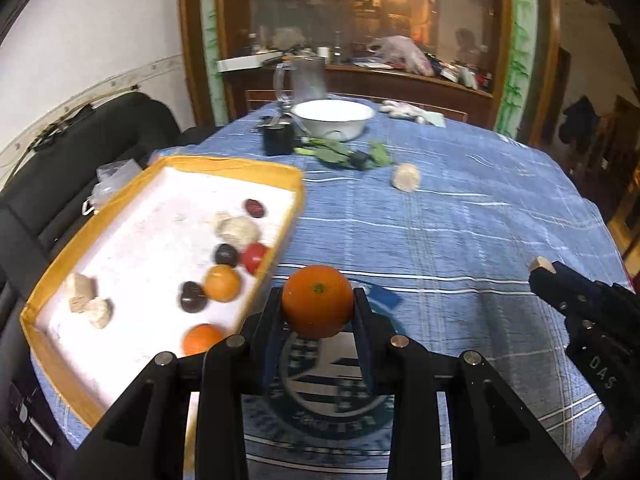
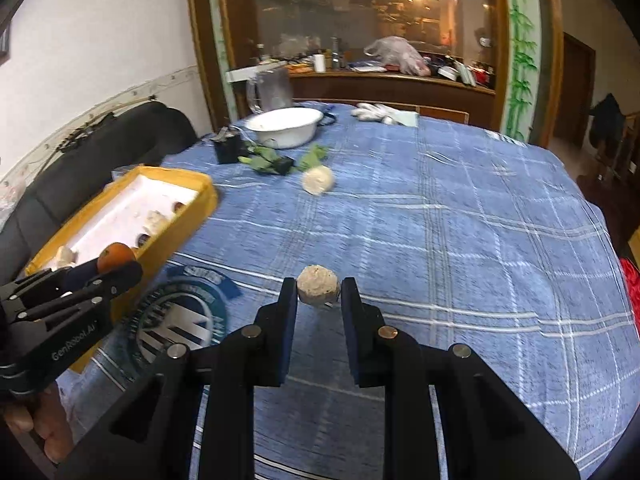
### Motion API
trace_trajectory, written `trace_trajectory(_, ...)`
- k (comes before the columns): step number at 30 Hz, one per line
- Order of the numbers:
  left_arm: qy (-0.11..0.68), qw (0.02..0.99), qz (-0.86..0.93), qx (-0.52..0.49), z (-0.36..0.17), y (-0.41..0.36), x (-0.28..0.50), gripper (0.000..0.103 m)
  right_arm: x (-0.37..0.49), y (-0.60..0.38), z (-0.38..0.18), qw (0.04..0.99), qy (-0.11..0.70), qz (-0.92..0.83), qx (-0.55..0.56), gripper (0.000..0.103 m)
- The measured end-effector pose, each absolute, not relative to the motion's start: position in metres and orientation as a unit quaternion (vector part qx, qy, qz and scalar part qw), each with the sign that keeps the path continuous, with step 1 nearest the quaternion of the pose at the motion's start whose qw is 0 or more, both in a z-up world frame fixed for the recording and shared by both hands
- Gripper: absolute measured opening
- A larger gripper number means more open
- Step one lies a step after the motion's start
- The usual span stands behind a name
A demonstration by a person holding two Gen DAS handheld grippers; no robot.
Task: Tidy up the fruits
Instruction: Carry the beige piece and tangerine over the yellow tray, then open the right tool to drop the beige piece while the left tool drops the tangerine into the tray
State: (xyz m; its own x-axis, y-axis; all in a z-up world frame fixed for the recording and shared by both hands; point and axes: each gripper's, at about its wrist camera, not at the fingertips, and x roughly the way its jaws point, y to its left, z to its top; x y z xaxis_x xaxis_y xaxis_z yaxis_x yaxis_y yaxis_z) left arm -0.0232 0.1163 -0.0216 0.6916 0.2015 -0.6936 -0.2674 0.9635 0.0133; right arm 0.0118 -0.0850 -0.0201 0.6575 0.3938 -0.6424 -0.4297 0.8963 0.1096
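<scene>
My left gripper (image 1: 318, 296) is shut on an orange (image 1: 316, 312), held just right of the yellow tray's (image 1: 224, 162) near corner. The white-lined tray holds two oranges (image 1: 222, 283), dark plums (image 1: 193, 297), a red fruit (image 1: 254, 257) and beige lumps (image 1: 236, 228). My right gripper (image 2: 319, 286) is shut on a round beige lump (image 2: 318, 292) above the blue checked cloth (image 2: 460, 220). The right gripper (image 1: 540, 267) also shows at the right edge of the left wrist view. In the right wrist view the left gripper (image 2: 116, 268) and its orange (image 2: 116, 256) hang beside the tray (image 2: 176, 174).
Another beige lump (image 1: 406, 177) lies mid-table near green leaves (image 1: 340, 154). Behind them stand a white bowl (image 1: 332, 118), a glass mug (image 1: 304, 80) and a small black box (image 1: 277, 140). White gloves (image 1: 404, 110) lie at the far edge. A black sofa (image 1: 80, 152) stands to the left.
</scene>
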Motion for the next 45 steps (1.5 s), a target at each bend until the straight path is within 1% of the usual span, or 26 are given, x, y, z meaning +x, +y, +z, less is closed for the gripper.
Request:
trace_trajectory(9,0.364,0.911,0.183,-0.071,-0.016,0.168,-0.039,0.032,0.01,-0.033,0.004,0.899,0.328,0.289,-0.029,0.024)
trace_trajectory(20,0.371,0.89,0.25,-0.092,-0.023,0.228,-0.039,0.032,0.016,0.049,0.015,0.877,0.314,0.36,-0.049,0.024)
trace_trajectory(29,0.388,0.871,0.279,-0.111,-0.038,0.262,-0.042,0.032,0.041,0.108,-0.004,0.855,0.332,0.393,-0.066,0.024)
trace_trajectory(45,0.39,0.863,0.295,-0.128,-0.04,0.288,-0.024,0.032,0.072,0.169,-0.027,0.837,0.357,0.403,-0.099,0.025)
